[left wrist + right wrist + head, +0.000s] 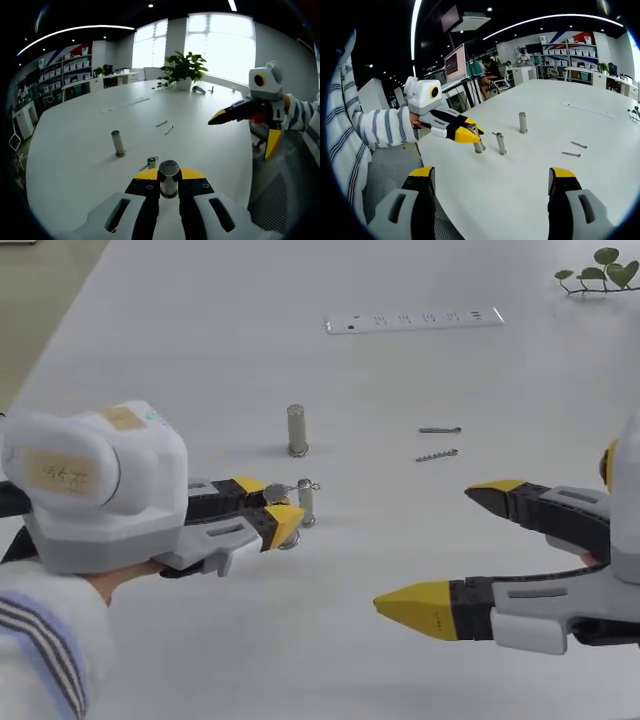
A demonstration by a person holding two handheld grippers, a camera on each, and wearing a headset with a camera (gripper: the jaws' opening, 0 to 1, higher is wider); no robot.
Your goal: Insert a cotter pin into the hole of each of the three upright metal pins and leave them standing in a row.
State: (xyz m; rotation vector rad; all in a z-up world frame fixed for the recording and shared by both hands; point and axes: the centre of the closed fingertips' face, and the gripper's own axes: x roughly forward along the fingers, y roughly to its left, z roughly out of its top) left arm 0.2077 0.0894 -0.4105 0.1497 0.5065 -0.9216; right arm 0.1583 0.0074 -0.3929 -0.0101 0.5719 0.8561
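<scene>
The yellow-tipped left tool [268,502] clamps a short upright grey metal pin [169,177] low over the white counter [200,340], its jaws drawn narrow against the pin's sides. Just beside it stands a second metal pin [306,502] with a thin wire cotter pin [312,484] through its top. A third metal pin [296,430], bare, stands farther back. To the right lie a loose cotter pin [440,429] and a second loose cotter pin [437,455], near each other. The right tool [424,548] hovers well apart from them, jaws spread wide, holding nothing.
</scene>
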